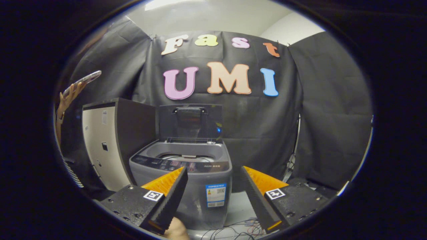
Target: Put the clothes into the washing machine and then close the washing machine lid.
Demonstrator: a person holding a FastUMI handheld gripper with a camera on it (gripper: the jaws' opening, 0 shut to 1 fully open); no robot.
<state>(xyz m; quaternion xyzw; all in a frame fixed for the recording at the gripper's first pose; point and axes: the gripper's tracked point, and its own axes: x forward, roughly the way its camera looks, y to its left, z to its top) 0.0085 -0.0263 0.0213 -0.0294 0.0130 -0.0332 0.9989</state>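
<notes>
A small grey top-loading washing machine [200, 186] stands on the floor straight ahead of my fingers. Its dark lid [190, 121] is raised upright at the back, and the drum opening [185, 156] shows below it. My gripper [213, 173] is open, with a wide gap and nothing between the fingers. The fingers are level with the machine's front panel, and how near they are to it I cannot tell. I see no clothes in this view.
A tall cabinet [110, 143] with a pale front stands just left of the machine. A person's raised hand [68, 96] holds a phone [83, 80] at the far left. Loose cables [240, 230] lie on the floor below the machine. Black cloth walls close in the booth.
</notes>
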